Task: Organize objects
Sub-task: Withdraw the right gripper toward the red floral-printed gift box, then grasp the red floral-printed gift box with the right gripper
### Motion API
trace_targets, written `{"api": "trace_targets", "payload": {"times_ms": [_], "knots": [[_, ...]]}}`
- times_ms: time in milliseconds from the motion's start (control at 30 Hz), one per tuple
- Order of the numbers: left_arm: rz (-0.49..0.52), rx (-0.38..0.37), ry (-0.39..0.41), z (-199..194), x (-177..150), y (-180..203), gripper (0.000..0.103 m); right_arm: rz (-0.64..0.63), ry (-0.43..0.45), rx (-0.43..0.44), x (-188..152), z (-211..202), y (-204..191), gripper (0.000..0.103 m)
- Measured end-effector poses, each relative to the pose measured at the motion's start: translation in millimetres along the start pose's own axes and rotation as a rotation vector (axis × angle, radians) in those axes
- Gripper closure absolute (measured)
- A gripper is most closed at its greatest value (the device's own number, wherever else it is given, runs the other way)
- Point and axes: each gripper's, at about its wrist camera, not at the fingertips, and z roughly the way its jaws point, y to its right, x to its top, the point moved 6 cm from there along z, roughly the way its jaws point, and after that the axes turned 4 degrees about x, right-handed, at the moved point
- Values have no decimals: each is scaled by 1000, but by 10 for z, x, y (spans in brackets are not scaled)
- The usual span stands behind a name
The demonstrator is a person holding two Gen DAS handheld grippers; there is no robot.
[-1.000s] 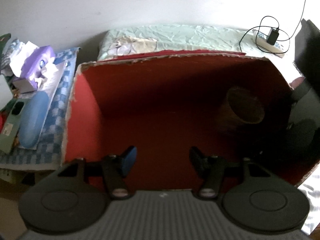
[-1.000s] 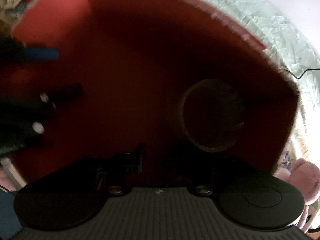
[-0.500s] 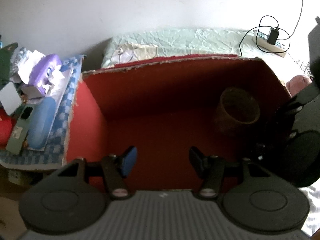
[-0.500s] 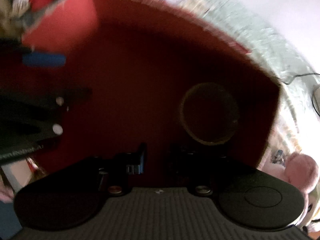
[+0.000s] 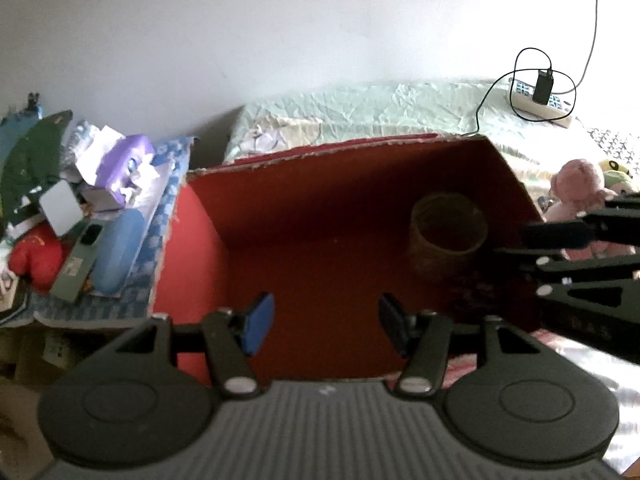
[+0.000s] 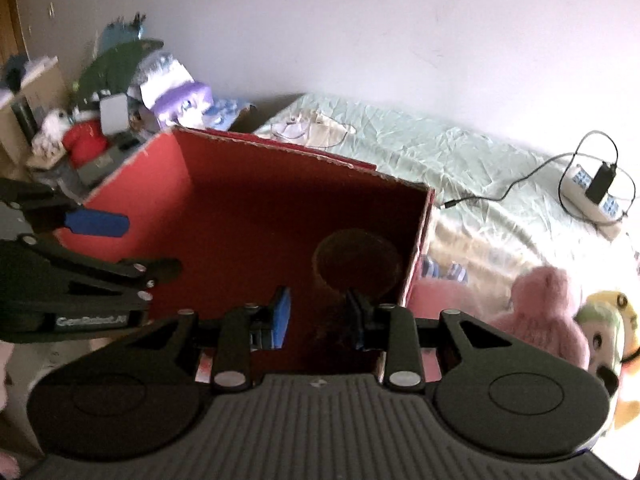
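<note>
Both your grippers have lifted out of the red cardboard box (image 6: 248, 216), leaving the round brown basket (image 6: 358, 264) in its right corner. Right gripper (image 6: 318, 314) jaws have just been opening, empty; left gripper (image 5: 326, 322) released too. Swing wide toward the pink plush toy (image 6: 540, 312) on the bed.

Box (image 5: 352, 208) red inside, raw brown torn edge. Cup (image 5: 448, 236) in box dull brown. Bedsheet (image 6: 460, 160) pale mint green. Plush toy (image 6: 548, 312) pink, second plush (image 6: 604, 320) yellow-green. Cloth (image 5: 160, 200) blue-white checked. Tissue pack (image 5: 128, 164) purple. Power strip (image 6: 588, 196) white, black charger (image 6: 602, 184). Wall white.
</note>
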Motion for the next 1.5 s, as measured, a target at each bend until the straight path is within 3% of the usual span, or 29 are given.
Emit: {"api": "trace_targets", "payload": {"times_ms": [233, 367, 733, 1300, 1500], "knots": [[-33, 60, 4, -271, -93, 88, 39, -65, 106, 3, -155, -389, 18, 70], [-54, 85, 4, -430, -184, 142, 39, -50, 139, 49, -261, -522, 22, 71], [-70, 110, -39, -624, -528, 379, 36, 39, 152, 146, -574, -622, 89, 71], [-87, 101, -184, -421, -1039, 555, 35, 280, -49, 287, -1019, -291, 169, 71], [-105, 27, -238, -396, -1308, 560, 35, 305, -109, 346, -1123, -207, 138, 70]]}}
